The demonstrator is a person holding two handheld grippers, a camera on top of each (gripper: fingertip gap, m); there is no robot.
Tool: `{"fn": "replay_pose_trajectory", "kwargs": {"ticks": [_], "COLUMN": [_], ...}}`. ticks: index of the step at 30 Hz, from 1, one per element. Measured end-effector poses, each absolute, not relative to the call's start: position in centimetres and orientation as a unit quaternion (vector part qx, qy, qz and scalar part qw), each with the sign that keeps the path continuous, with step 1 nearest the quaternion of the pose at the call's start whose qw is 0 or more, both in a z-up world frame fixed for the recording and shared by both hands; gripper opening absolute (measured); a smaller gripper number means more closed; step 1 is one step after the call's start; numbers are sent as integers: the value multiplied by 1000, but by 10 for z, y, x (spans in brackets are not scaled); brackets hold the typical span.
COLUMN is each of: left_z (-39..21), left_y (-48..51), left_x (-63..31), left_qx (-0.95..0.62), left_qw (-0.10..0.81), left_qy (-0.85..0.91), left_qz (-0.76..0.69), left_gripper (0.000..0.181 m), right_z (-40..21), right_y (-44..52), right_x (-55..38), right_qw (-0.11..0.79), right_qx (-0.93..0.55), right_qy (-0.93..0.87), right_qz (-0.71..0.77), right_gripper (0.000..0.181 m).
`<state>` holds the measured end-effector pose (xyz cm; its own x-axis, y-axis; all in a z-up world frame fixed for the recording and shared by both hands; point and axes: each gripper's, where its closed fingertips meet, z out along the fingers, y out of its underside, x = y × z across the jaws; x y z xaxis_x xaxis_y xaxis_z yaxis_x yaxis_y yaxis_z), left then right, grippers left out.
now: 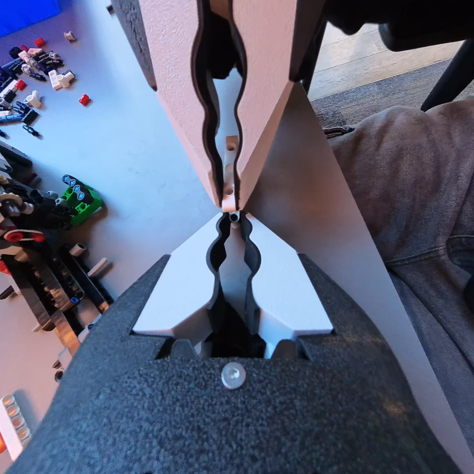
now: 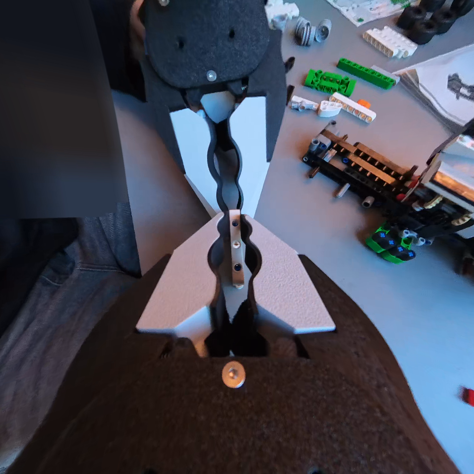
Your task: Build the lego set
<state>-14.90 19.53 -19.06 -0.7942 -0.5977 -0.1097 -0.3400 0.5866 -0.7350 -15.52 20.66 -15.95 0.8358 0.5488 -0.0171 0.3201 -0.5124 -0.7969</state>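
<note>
My right gripper (image 2: pixel 234 218) is shut on a white beam (image 2: pixel 237 252) with several holes, two of them filled with blue pins. The beam stands lengthwise between the pads. My left gripper (image 1: pixel 234 220) is shut on a small grey pin (image 1: pixel 234 217) at its very tips. The two grippers meet tip to tip above the table's near edge. The pin's end touches the end of the white beam (image 1: pixel 229 197). The right gripper (image 1: pixel 229 205) comes in from the top of the left wrist view. The left gripper (image 2: pixel 230 207) comes in from the top of the right wrist view.
A part-built black chassis (image 2: pixel 372 174) lies on the grey table (image 2: pixel 320 269), beside a green piece with black connectors (image 2: pixel 389 243). Loose parts (image 1: pixel 28 77), green beams (image 2: pixel 366 73), white beams (image 2: pixel 389 42), black tyres (image 2: pixel 423 23) and a booklet (image 2: pixel 441 84) lie farther off. A person's legs (image 1: pixel 410 205) are at the table edge.
</note>
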Motion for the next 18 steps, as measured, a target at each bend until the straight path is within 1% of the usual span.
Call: {"fn": "replay_pose_trajectory", "kwargs": {"ticks": [1, 12, 18], "left_z": [-191, -191, -191], "left_y": [195, 193, 193], "left_x": [-149, -147, -147], "left_qx": [-268, -278, -281], "left_qw": [179, 174, 169], "left_qy": [873, 870, 870], "left_qz": [-366, -367, -369], "left_gripper": [7, 6, 7], "right_z": [-160, -162, -164], "right_y": [206, 202, 202], "right_x": [-155, -154, -153], "right_qw": [417, 392, 356], "right_qx": [-864, -879, -890], "right_qy": [-246, -238, -265], "right_qz": [138, 131, 102], "right_gripper": [6, 7, 7]}}
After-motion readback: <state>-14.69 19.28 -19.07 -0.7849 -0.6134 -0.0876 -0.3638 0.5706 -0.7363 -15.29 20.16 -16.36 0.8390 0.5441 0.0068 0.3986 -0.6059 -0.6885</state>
